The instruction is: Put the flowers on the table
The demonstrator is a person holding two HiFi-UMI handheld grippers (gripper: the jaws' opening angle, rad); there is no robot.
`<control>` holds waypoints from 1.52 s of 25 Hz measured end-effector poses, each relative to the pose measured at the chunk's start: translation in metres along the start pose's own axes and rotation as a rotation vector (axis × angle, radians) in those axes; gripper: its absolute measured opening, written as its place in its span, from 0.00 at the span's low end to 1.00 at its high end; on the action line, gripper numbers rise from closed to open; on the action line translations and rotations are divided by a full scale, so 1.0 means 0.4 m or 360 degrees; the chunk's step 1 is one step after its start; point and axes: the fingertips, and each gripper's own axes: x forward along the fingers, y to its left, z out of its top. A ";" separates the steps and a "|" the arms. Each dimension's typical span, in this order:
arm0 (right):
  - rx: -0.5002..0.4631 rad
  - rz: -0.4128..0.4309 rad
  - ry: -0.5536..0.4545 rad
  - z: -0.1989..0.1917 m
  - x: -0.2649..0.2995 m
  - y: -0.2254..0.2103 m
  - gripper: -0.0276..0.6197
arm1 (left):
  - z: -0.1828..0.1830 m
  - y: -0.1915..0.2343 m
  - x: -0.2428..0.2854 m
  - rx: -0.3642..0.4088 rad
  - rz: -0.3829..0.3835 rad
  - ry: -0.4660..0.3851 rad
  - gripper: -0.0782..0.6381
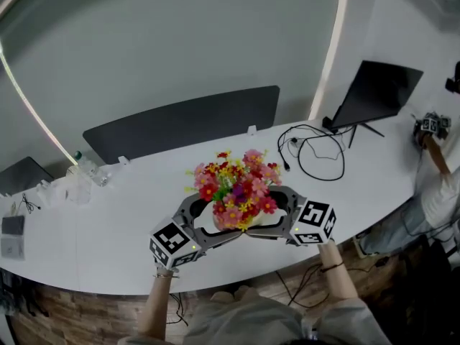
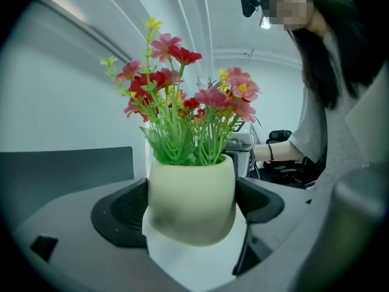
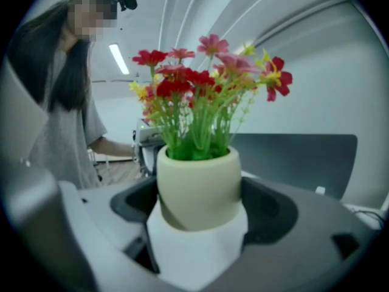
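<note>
A cream pot of red, pink and yellow flowers is gripped from both sides, over the white table near its front edge. My left gripper is shut on the pot, whose sides its black pads press. My right gripper is shut on the same pot, with a pad against each side. In the head view the blooms hide most of the pot. I cannot tell whether its base touches the table.
A dark monitor and looped black cables sit at the table's right. A dark panel runs along the far edge. A water bottle and small items lie at the left. Another person stands at the far right.
</note>
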 end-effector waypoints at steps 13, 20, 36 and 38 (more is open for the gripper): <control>0.0075 -0.0002 -0.0003 -0.101 0.068 -0.117 0.70 | -0.120 0.114 0.061 -0.0029 -0.0023 0.0049 0.74; 0.0104 -0.0013 0.0011 -0.172 0.113 -0.197 0.70 | -0.201 0.184 0.105 -0.0043 -0.0027 0.0088 0.74; 0.0156 0.0011 0.0118 -0.308 0.150 -0.274 0.70 | -0.333 0.237 0.175 -0.0158 0.0000 0.0178 0.74; 0.0158 0.0017 0.0122 -0.317 0.155 -0.280 0.70 | -0.343 0.242 0.179 -0.0157 0.0006 0.0186 0.74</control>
